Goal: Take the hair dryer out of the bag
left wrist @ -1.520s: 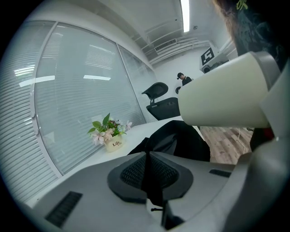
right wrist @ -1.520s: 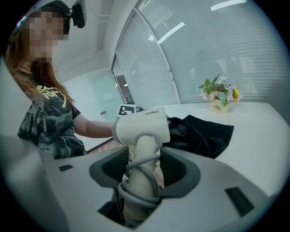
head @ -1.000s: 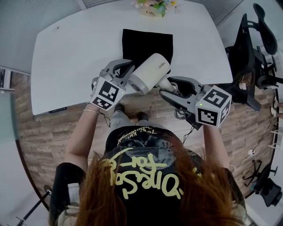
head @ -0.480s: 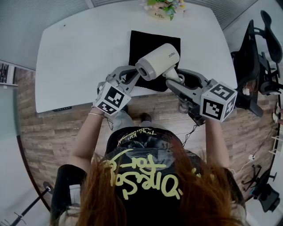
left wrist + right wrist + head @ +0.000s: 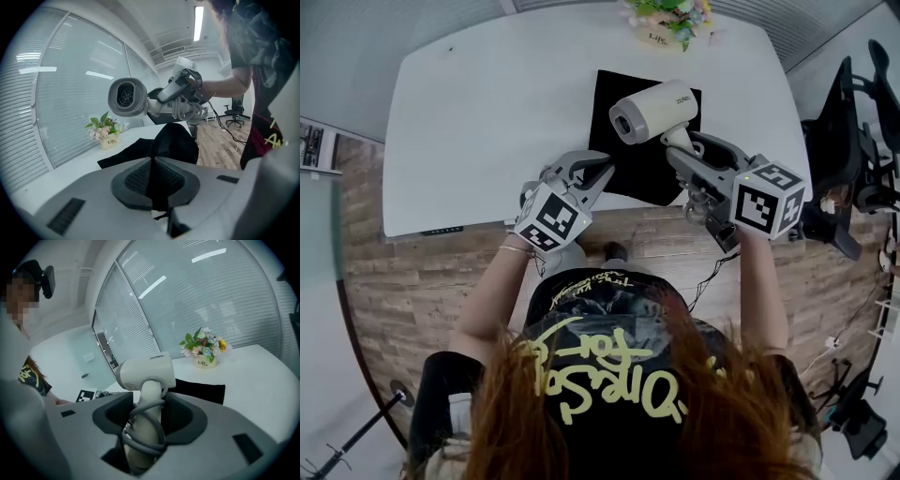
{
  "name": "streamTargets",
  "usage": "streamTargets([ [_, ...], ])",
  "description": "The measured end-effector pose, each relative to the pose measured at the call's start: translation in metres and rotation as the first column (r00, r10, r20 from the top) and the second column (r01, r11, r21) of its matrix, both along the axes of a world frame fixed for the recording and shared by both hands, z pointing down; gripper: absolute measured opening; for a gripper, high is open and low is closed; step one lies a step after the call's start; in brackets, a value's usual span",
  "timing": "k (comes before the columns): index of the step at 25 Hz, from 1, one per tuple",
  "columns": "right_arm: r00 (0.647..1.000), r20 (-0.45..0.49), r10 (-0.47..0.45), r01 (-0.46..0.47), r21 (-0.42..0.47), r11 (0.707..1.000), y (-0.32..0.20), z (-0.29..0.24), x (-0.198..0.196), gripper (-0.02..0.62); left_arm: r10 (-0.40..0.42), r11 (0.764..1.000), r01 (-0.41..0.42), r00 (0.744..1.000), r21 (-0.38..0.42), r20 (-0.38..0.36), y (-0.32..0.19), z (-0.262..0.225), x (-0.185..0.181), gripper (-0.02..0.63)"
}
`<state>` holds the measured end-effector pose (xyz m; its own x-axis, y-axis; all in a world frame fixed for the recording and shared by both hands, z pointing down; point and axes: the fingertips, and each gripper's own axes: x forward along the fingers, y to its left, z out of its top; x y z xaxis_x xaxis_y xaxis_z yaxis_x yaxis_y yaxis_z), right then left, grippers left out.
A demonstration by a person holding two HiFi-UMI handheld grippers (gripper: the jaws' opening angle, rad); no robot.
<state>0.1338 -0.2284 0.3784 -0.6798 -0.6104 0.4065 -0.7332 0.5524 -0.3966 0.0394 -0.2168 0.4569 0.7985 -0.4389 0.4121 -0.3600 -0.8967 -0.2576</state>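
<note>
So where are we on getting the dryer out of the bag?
Done: the hair dryer is fully clear of the black bag, held in the air above it.
In hand: the right gripper clamps the dryer's handle, with the cord wrapped round it. The left gripper is shut on a fold of the bag, lifting that edge off the table.
Left: probably just setting the dryer down and releasing the bag.

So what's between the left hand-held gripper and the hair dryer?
The black bag: in the head view it lies on the white table, from the left hand-held gripper pinching its edge to under the hair dryer.
</note>
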Motion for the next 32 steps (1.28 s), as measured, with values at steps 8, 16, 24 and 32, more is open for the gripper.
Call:
streamTargets([
  [8,0.999,-0.032,0.014,-0.016,-0.043,0.999,-0.031,0.017,-0.005,0.219,0.038,0.999,-0.038,0.999,-0.026,0.002,0.007,0.002,-0.008,0.017],
  [16,0.999,-0.047,0.022,-0.027,-0.104,0.994,-0.061,0.039,-0.006,0.219,0.113,0.991,-0.111,0.993,-0.07,0.024,0.019,0.01,-0.012,0.017],
  [24,0.997,-0.067,0.04,-0.051,-0.169,0.984,-0.077,0.07,-0.014,0.219,0.13,0.987,-0.126,0.991,-0.103,0.033,0.028,0.016,-0.02,0.017],
  [32,0.992,-0.117,0.05,-0.074,-0.203,0.976,-0.086,0.096,-0.018,0.219,0.137,0.985,-0.132,0.99,-0.114,0.039,0.031,0.019,-0.024,0.018],
])
